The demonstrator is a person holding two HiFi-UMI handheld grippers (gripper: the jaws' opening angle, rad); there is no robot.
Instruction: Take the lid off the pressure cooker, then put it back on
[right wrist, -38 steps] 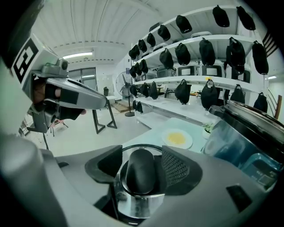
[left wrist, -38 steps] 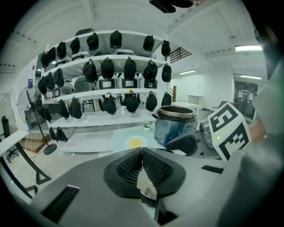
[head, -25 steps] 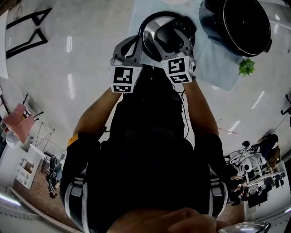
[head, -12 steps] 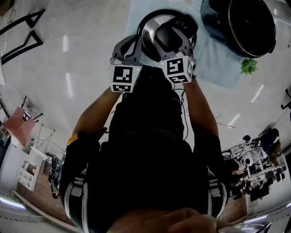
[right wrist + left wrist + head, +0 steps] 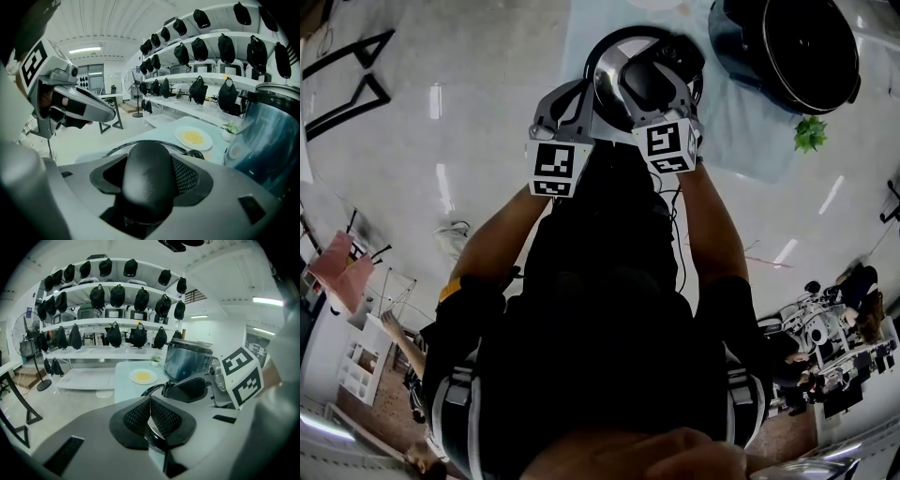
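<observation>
Lid (image 5: 608, 77) rim pinched between left gripper (image 5: 150, 405) fingers (image 5: 136, 418)

the open pressure cooker (image 5: 741, 56) fills the far right of the surface (image 5: 750, 131), with a small plant (image 5: 809, 136) just on its near side. the lid (image 5: 619, 66) sits just left of it, leaving only a narrow gap. a plate (image 5: 143, 376) lies farther along. left of the surface the floor (image 5: 469, 112) is open as far as a black frame (image 5: 347, 66); shelves (image 5: 112, 319) stand far behind.
</observation>
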